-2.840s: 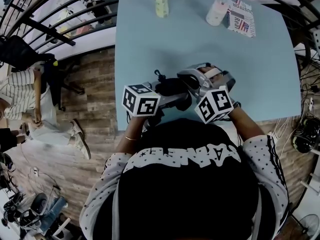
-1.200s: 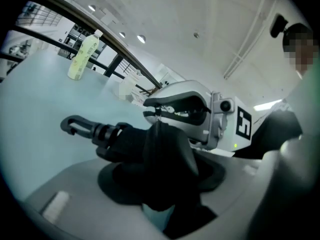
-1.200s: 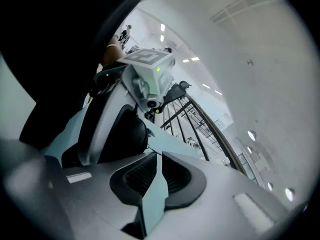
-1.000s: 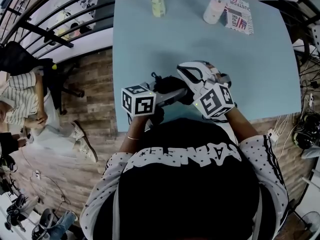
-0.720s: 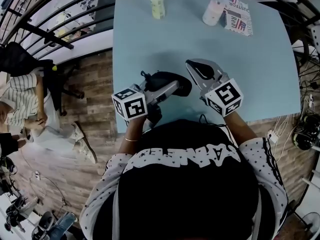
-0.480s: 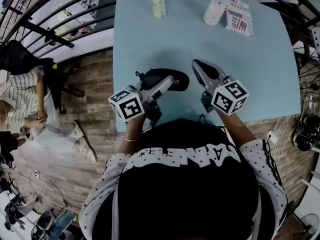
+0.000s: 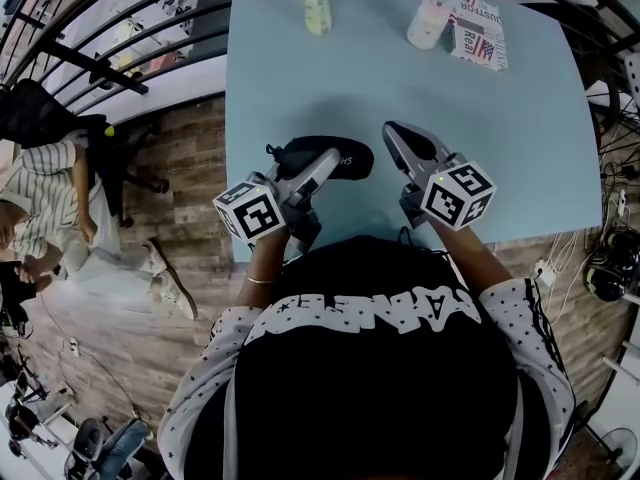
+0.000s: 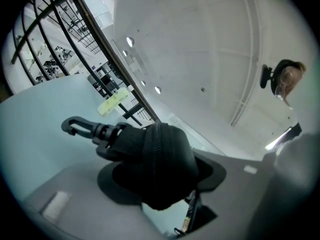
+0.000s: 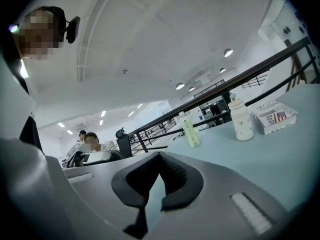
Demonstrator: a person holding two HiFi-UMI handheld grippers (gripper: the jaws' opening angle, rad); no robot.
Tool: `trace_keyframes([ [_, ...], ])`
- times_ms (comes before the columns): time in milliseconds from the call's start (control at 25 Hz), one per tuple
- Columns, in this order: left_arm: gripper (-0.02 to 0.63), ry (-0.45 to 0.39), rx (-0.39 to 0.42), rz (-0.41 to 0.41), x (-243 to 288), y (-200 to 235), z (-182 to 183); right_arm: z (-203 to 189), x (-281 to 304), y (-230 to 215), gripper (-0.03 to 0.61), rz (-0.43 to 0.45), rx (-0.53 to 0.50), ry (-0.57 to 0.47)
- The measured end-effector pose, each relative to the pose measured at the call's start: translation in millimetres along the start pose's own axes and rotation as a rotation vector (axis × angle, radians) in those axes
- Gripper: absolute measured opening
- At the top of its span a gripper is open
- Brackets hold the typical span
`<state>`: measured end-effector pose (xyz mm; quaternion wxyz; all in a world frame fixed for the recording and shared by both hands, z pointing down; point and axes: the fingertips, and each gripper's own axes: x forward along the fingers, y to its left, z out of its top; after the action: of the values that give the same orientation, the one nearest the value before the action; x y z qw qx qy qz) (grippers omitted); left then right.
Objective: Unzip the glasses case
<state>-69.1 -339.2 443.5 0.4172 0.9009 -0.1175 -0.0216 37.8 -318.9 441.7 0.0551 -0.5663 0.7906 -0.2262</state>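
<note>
Left gripper (image 7: 318,168) is clamping the glasses case (image 7: 348,155); I'm holding right gripper (image 7: 397,134) closed, empty, at its 3 o'clock.

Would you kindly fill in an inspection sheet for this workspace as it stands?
Surface: light blue table, plain matte top.
Job's things: black zipped glasses case with a snap hook, clamped between jaws.
Clutter: pale green bottle, white bottle and flag-printed packet at the far edge.
Grippers: left gripper shut on the case; right gripper shut, nothing between its jaws.
Cables: tangled cables on the floor right of the table.
Surroundings: wood-look floor, black railing, seated person in a striped shirt.
</note>
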Motion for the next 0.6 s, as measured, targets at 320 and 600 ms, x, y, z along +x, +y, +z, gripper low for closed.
trace_keyframes([
  [320, 0.000, -0.010, -0.011, 0.013, -2.8, 3.0, 0.6, -8.4, 0.1, 0.4, 0.003, -0.002, 0.004, 0.017],
  [600, 0.000, -0.011, -0.018, 0.021, -2.8, 8.5, 1.4, -9.2, 1.1, -1.4, 0.003, -0.006, 0.010, 0.018],
])
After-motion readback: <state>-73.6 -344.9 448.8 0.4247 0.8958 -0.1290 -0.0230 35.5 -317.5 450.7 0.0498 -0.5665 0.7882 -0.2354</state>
